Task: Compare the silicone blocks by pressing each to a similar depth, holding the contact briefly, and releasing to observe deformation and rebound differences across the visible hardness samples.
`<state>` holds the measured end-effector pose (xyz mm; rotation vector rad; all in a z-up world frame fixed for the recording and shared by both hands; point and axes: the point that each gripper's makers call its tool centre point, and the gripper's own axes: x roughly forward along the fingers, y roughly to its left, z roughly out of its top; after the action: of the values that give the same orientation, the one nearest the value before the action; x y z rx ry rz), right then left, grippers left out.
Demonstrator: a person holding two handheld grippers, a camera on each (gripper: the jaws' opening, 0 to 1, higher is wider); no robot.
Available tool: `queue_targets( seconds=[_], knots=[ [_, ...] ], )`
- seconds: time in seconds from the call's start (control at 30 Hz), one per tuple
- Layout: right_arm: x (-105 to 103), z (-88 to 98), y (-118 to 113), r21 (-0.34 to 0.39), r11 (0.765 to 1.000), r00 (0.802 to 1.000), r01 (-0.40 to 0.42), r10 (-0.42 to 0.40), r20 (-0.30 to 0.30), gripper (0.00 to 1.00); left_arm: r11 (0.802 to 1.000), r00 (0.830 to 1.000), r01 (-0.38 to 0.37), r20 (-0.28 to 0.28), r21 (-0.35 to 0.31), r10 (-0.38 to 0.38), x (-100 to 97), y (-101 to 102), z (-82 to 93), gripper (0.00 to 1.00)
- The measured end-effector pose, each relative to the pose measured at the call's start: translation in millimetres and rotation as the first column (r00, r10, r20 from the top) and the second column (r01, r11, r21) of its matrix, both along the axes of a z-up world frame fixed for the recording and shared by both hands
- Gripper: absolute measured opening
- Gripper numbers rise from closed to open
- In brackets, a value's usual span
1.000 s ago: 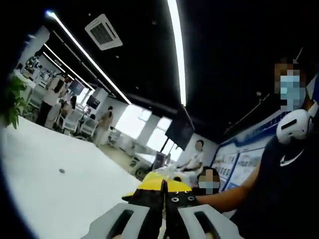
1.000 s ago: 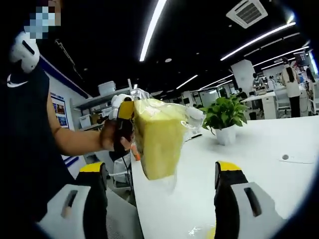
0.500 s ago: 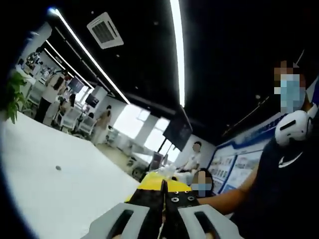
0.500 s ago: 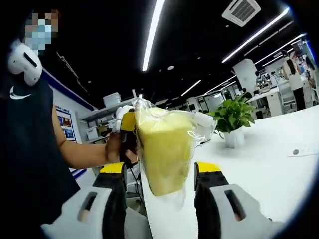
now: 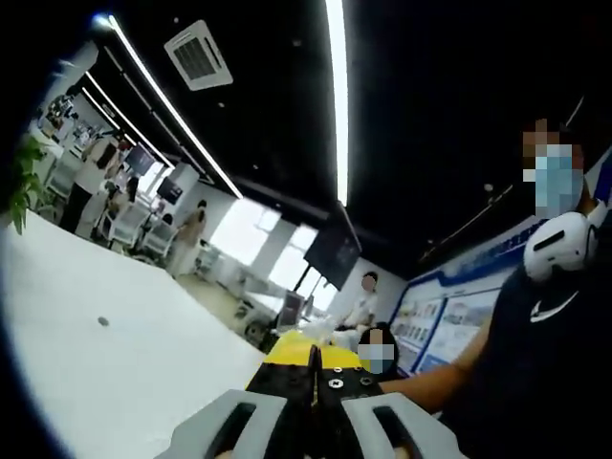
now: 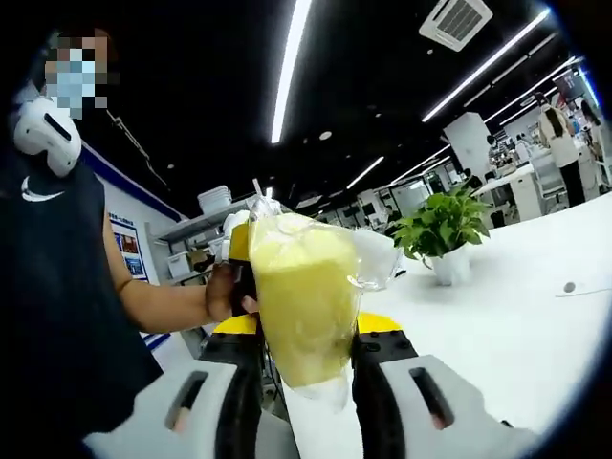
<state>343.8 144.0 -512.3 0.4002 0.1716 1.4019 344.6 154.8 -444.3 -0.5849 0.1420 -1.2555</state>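
Right tongs (image 6: 306, 344) are clenched on the bagged yellow block (image 6: 304, 296), up above the white counter (image 6: 497, 325). Left tongs (image 5: 314, 368) are pinched tight on the bag's top.

I can read no words or numbers anywhere; the wall posters (image 5: 442, 330) are too blurred, and the person's dark shirt (image 6: 43, 287) carries only a white swoosh mark.

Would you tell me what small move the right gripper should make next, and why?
Probably hold the squeeze briefly, then ease open. The right gripper has its jaws against both sides of the bagged yellow block, which the left gripper holds up from its top edge, so the press looks made and only dwell and release remain.
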Motion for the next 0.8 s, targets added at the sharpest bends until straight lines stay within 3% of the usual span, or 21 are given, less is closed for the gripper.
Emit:
queue_targets(
  seconds=[0.37, 0.43, 0.47, 0.8],
  knots=[
    [-7, -1.5, -2, -0.036, 0.999, 0.999, -0.030, 0.029, -0.019, 0.21, 0.999, 1.000, -0.013, 0.007, 0.029, 0.012, -1.3, 4, -4.5, 0.00],
    [-6, -2.7, -3, -0.048, 0.998, 0.999, -0.029, 0.028, -0.026, 0.19, 0.999, 0.999, -0.026, 0.029, 0.043, 0.025, 0.6, 4, -6.1, 0.00],
    [-4, -5.0, -3, -0.064, 0.998, 0.999, -0.026, 0.023, -0.042, 0.18, 0.996, 0.996, -0.059, 0.076, 0.071, 0.053, 4.8, 5, -9.0, 0.00],
    [-7, -11.8, -8, -0.126, 0.991, 0.998, -0.042, 0.036, -0.052, 0.09, 0.995, 0.997, -0.049, 0.061, 0.092, 0.043, 0.9, 1, -17.6, 0.00]
  ],
)
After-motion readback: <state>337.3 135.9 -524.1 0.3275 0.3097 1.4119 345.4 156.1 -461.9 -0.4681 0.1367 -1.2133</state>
